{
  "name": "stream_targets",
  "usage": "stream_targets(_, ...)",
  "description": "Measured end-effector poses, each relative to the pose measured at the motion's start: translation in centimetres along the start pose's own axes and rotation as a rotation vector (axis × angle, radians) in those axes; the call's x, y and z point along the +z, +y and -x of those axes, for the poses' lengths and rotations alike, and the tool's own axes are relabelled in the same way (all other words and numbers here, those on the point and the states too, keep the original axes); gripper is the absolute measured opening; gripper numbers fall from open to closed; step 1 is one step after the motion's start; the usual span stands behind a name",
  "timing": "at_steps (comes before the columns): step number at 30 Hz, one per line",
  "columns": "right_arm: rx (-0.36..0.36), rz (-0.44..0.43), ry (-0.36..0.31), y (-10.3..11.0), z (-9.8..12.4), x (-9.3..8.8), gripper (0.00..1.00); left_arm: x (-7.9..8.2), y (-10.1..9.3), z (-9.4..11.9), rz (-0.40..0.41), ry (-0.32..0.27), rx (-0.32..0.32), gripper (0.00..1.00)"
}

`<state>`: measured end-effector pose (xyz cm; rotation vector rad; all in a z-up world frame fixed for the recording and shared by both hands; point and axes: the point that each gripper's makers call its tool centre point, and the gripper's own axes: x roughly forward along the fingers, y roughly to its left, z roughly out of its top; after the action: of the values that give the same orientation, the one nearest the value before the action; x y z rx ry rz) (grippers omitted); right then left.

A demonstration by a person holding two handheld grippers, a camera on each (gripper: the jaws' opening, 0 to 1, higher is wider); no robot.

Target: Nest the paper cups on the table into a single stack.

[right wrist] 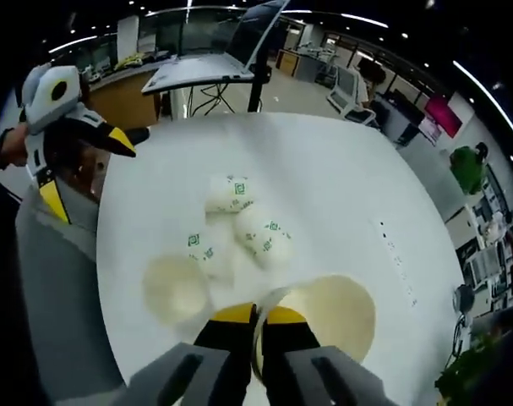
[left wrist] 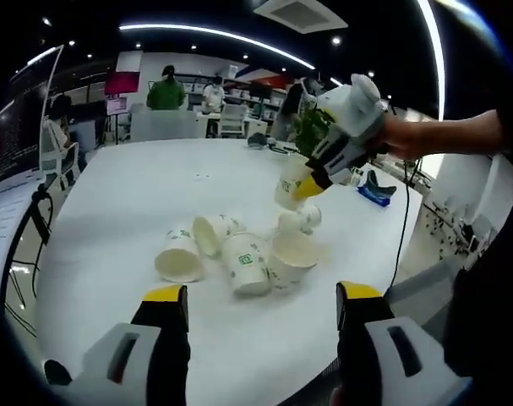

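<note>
A white round table (left wrist: 112,203) in an open-plan office carries a cluster of white paper cups with green print, most of them tipped on their sides. In the left gripper view, the left gripper (left wrist: 263,306) hangs over the near edge of the table with its yellow-tipped jaws spread wide and nothing between them. Just beyond it lie the loose cups: one cup on its side at the left (left wrist: 179,255), a second behind it with its mouth toward the camera (left wrist: 215,232), a third lying in the middle (left wrist: 246,264), and a wide-mouthed cup at the right (left wrist: 293,250), all touching or nearly touching.

Above and to the right of the pile, the right gripper (left wrist: 309,185) is held in a person's hand (left wrist: 404,135) and lifts a held paper cup (left wrist: 290,182) clear of the table, its jaws pinched narrowly on the cup's rim. In the right gripper view the same jaws (right wrist: 258,317) sit close together on the rim of that cup (right wrist: 328,313), whose open mouth faces the camera. Past it, the pile of cups (right wrist: 239,224) rests near the middle of the table, and the left gripper (right wrist: 87,165) appears at the far left. A potted plant (left wrist: 311,127) stands at the table's far right; people stand at desks in the background.
</note>
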<state>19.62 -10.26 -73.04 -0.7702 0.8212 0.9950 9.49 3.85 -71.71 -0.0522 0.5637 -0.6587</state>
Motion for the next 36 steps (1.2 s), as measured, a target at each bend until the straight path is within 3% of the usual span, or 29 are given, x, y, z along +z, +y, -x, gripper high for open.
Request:
stream_targets(20, 0.042, 0.118, -0.048, 6.3, 2.3, 1.4, 0.00, -0.5, 0.4, 0.4, -0.031, 0.015, -0.003, 0.70)
stream_targets(36, 0.109, 0.184, -0.035, 9.5, 0.2, 1.8, 0.00, -0.7, 0.3, 0.2, -0.033, 0.017, -0.012, 0.70)
